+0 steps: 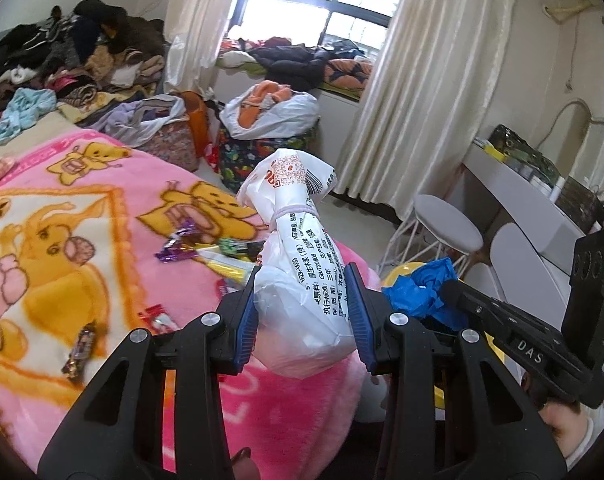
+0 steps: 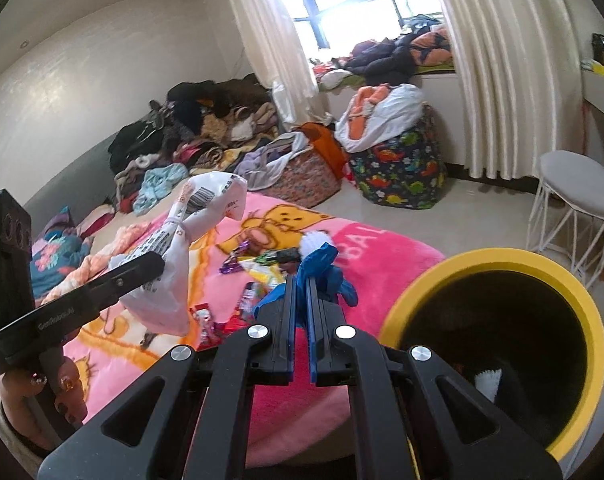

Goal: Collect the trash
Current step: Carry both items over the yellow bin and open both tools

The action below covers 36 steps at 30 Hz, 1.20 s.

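My left gripper [image 1: 303, 280] is shut on a white printed plastic bag [image 1: 302, 240], tied at its neck, held above the edge of the pink bed; the bag also shows in the right wrist view [image 2: 178, 248]. My right gripper [image 2: 300, 280] is shut on a crumpled blue wrapper [image 2: 321, 264], also seen in the left wrist view [image 1: 421, 288]. A yellow-rimmed bin [image 2: 501, 264] stands just right of the right gripper, dark inside. Several candy wrappers [image 1: 182, 246] lie on the pink cartoon blanket [image 1: 62, 208].
A pile of clothes [image 1: 62, 64] covers the far bed end. A flowered basket [image 2: 305, 176] and a dinosaur-print bag [image 2: 397, 172] stand on the floor. A white stool [image 2: 577, 192] and a desk [image 1: 513, 184] are at right.
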Tool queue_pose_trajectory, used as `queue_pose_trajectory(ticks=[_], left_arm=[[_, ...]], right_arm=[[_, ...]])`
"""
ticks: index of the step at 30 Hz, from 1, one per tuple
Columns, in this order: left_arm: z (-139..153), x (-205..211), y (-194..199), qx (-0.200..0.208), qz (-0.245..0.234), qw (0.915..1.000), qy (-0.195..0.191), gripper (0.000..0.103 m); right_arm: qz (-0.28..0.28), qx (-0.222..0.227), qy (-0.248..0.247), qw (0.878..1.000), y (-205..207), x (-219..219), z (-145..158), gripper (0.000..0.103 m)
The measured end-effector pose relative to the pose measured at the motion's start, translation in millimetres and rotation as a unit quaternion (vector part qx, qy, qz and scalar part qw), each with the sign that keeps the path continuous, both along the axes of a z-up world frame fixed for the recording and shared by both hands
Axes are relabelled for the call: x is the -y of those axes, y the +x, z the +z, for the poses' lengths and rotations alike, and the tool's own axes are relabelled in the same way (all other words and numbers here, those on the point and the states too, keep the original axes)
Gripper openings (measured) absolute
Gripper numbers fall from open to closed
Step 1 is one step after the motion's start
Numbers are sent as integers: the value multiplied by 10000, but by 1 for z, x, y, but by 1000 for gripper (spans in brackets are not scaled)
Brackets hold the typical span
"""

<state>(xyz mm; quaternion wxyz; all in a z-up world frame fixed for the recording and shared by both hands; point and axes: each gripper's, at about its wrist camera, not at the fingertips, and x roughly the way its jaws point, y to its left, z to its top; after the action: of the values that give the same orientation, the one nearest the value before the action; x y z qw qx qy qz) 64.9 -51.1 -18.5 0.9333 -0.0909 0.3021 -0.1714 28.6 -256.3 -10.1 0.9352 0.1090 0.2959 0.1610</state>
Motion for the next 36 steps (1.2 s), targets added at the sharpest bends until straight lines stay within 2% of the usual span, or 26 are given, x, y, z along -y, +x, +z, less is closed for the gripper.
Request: queue_pose_trajectory(ticks=[19,36], left_arm=[[-9,80,-2,-69,-833,9962,253,33],[-31,146,0,-264,-1590,9856,513,33]], right_arm=[[-1125,-192,293,9930,-18,85,-17,5],[-1827,-483,474,9808,-26,138,-40,5]])
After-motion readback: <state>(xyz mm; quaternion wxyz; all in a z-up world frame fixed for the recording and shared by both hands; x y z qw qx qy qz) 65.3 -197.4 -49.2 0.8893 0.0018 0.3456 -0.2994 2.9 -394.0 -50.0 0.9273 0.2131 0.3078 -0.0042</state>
